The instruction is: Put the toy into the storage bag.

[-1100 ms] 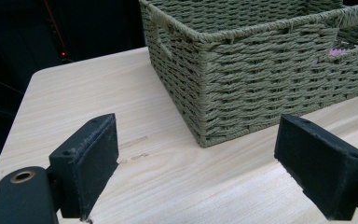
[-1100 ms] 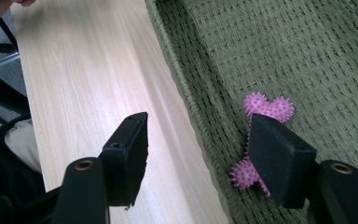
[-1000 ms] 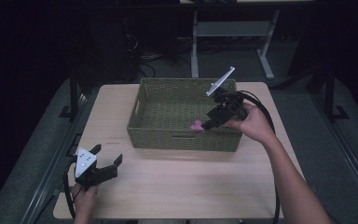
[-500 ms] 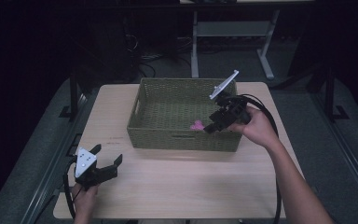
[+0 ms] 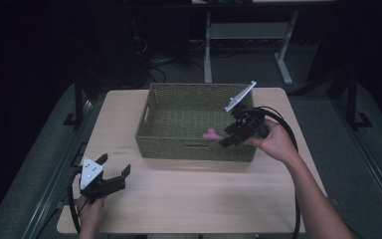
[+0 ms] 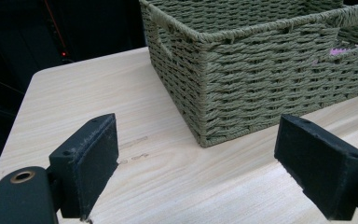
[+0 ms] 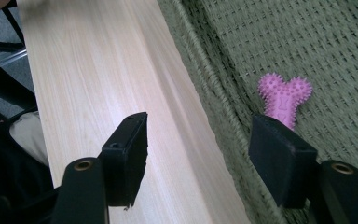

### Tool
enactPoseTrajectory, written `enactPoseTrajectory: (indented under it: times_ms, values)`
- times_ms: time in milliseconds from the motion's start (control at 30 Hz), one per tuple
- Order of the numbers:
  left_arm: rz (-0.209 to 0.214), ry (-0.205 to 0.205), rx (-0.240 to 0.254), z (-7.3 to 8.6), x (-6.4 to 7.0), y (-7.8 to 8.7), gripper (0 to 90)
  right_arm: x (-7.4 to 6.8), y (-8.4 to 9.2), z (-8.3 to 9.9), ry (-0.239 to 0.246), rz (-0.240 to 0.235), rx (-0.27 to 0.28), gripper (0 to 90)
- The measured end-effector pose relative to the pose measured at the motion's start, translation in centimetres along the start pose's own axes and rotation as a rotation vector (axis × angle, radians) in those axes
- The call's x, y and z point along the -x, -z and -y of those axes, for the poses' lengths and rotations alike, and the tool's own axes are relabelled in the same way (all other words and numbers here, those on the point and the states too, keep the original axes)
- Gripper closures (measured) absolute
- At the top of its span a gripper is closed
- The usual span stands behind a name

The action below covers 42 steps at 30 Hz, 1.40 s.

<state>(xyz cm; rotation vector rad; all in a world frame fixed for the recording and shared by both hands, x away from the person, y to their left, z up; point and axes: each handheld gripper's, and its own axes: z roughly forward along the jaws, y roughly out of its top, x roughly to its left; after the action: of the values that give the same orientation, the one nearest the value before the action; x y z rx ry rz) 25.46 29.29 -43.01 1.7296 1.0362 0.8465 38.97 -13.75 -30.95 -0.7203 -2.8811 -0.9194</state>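
A pink spiky bone-shaped toy (image 5: 211, 133) (image 7: 284, 98) lies on the floor of the green woven basket (image 5: 194, 149), close to its front wall. My right gripper (image 5: 227, 141) (image 7: 200, 163) hangs open above the front right rim. Its jaws straddle the basket wall (image 7: 205, 102), and one fingertip (image 7: 279, 158) sits just short of the toy without touching it. My left gripper (image 5: 114, 172) (image 6: 196, 158) rests open and holds nothing near the table's front left corner, pointing at the basket's corner (image 6: 205, 84). A bit of the toy (image 6: 340, 50) shows through the basket's handle hole.
The light wood table (image 5: 189, 199) has bare surface in front of and to the left of the basket. A cable (image 5: 288, 139) loops from the right gripper over the right side. Dark floor and a metal desk frame (image 5: 209, 50) lie beyond the far edge.
The right gripper has drawn back a little toward the right and front, away from the pink toy, which lies where it was. The left gripper has not moved.
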Motion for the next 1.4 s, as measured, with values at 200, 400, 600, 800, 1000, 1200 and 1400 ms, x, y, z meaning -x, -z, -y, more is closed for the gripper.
enactPoseTrajectory:
  times_ms: [200,400,600,800,1000,1200,1400]
  values:
    - [0.001,-0.001,-0.001,0.0,0.0,0.0,13.0,-0.3,-0.2,0.4,0.004,0.001,-0.006,36.7]
    - [0.001,0.0,-0.002,0.0,0.0,0.0,13.0,-0.7,-0.5,0.9,0.007,-0.013,0.01,36.2]
    - [0.001,0.0,-0.002,0.0,0.0,0.0,13.0,-1.2,-0.6,1.5,0.01,-0.014,0.015,35.9]
    - [0.001,-0.001,-0.004,0.0,0.0,-0.1,13.0,-1.6,-0.8,2.3,0.011,-0.014,0.019,35.2]
    - [0.002,0.002,-0.003,0.0,0.0,-0.1,13.0,-2.2,-0.9,3.2,0.013,-0.009,0.027,34.0]
    - [0.002,-0.002,-0.005,0.0,0.1,-0.1,13.0,-2.7,-1.0,4.1,0.012,-0.007,0.029,33.8]
    - [0.004,-0.001,-0.005,0.0,0.1,-0.1,13.0,-2.9,-1.2,5.2,0.009,-0.008,0.04,32.7]
